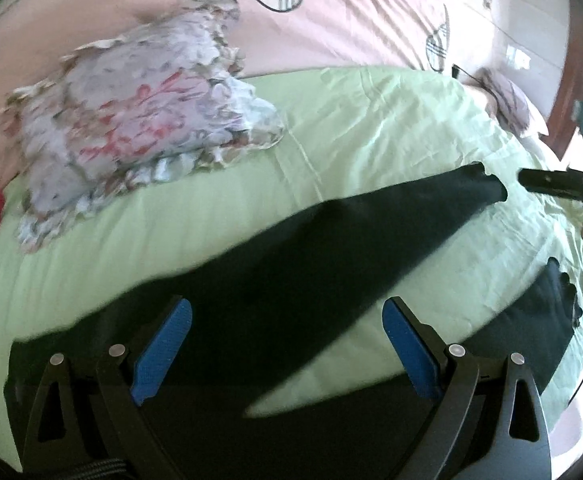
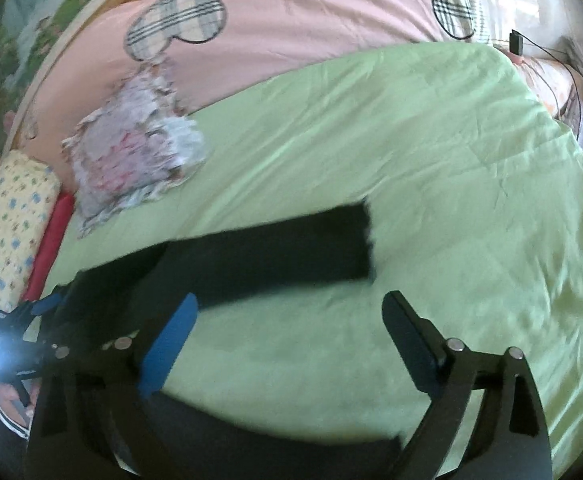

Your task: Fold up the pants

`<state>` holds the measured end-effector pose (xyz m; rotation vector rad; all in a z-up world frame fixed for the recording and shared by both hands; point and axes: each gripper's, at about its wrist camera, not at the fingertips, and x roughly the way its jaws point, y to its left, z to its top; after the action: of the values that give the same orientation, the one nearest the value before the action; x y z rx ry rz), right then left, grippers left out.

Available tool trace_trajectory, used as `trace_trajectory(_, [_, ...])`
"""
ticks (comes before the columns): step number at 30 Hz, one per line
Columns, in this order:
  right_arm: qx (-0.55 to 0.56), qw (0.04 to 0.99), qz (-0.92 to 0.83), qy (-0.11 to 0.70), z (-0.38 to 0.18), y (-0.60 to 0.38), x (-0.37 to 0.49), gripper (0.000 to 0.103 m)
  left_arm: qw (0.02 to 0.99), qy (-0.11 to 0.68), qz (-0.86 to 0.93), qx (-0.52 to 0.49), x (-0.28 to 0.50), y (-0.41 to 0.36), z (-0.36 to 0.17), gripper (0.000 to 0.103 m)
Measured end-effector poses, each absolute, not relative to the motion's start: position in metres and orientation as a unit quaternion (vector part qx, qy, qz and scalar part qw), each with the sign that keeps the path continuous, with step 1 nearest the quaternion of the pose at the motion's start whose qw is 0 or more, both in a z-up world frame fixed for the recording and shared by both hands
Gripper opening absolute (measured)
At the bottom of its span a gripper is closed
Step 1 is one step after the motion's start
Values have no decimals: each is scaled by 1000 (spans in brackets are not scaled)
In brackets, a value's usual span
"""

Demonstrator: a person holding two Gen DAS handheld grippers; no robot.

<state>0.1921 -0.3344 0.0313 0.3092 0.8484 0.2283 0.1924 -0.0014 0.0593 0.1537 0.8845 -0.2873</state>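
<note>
Flat, dark soft pants (image 1: 275, 280) sprawl over wrinkled green sheet (image 1: 371, 120).

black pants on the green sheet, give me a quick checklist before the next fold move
1. Pants lie on the green sheet: ok.
2. Legs together: not ok; left wrist view shows them splayed, with sheet between.
3. Left gripper open, nothing between its pads: ok.
4. Right gripper open, nothing gripped: ok.
5. Floral cloth clear of the pants: ok, apart, farther up the bed.
6. Leg end flat: looks so in the right wrist view; the other leg's end looks bunched, but blur leaves it cannot tell.
</note>
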Motion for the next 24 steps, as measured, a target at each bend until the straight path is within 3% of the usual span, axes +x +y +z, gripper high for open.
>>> trace_trajectory(2, [152,889,106,418,28,-340,208,80,887,430,-148,81,206,-4,57,97])
trace_trajectory(15, [146,862,94,477,-6,-356,288,60,825,484,-251,146,300,-26,18,97])
trace_trajectory(17, [139,856,98,489,-12,-353,293,42,813,501,-256,148,311,-27,8,97])
trace_trajectory(20, [144,849,118,494,-19,-349,296,25,796,527,-261,143,324,-27,-6,93])
trace_trajectory(23, [147,854,126,483,-15,-349,295,11,787,538,-271,131,328,-27,-12,59])
trace_trajectory(24, [154,854,131,480,-14,-349,295,11,784,542,-275,124,328,-27,-13,32])
